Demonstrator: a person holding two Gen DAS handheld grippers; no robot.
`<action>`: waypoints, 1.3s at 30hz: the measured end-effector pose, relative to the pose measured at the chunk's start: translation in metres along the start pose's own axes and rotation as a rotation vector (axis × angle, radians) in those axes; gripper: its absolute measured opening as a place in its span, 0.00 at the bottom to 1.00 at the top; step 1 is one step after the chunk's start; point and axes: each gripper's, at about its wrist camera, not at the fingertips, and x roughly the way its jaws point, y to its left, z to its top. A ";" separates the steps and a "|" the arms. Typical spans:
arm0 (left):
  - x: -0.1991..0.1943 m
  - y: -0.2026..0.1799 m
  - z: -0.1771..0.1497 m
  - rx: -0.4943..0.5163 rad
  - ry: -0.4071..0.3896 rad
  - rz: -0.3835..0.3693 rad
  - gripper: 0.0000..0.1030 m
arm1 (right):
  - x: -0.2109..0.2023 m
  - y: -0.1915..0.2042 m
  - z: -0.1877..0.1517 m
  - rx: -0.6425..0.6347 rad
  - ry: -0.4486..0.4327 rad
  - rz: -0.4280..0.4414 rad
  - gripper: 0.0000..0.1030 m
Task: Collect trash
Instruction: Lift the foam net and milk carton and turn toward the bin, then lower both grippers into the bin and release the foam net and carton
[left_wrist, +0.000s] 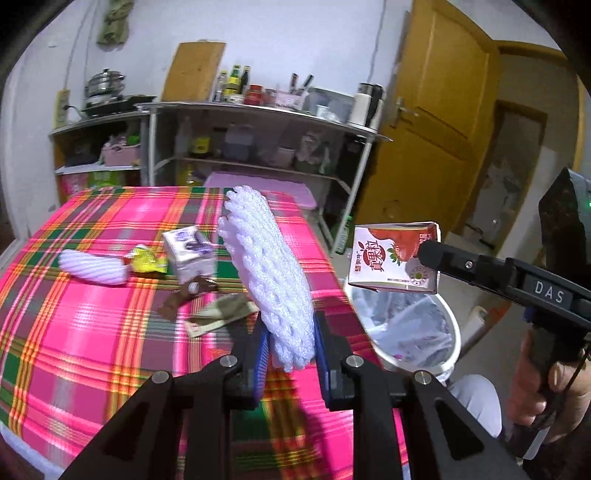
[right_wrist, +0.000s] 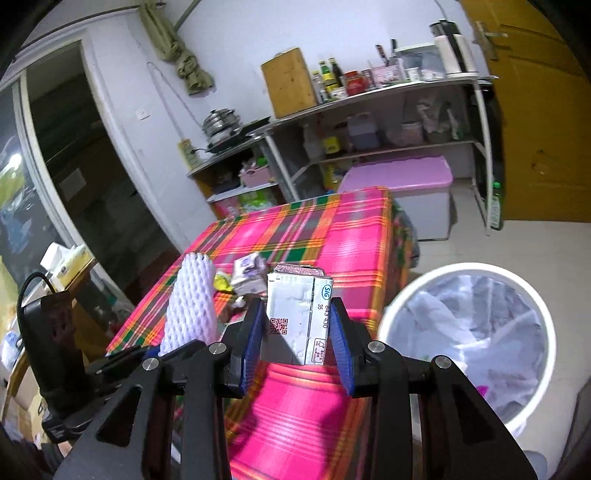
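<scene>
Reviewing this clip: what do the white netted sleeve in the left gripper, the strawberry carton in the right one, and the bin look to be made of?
White netted sleeve: soft foam mesh, matte, judging by its puffy woven strands.
Strawberry carton: coated paperboard, slightly glossy, with printed faces and folded seams.
Bin: probably smooth white plastic, lined with a thin, crinkled, translucent bag.

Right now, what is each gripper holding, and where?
Left gripper: white foam fruit net, pinched at its lower end. Right gripper: strawberry drink carton, by its sides.
</scene>
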 end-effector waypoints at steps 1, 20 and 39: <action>0.003 -0.005 0.000 0.008 0.005 -0.011 0.22 | -0.003 -0.006 -0.001 0.010 -0.003 -0.012 0.35; 0.076 -0.087 0.011 0.137 0.098 -0.161 0.22 | -0.032 -0.091 -0.016 0.125 -0.024 -0.210 0.36; 0.158 -0.116 -0.001 0.152 0.274 -0.211 0.23 | -0.004 -0.150 -0.043 0.221 0.103 -0.271 0.36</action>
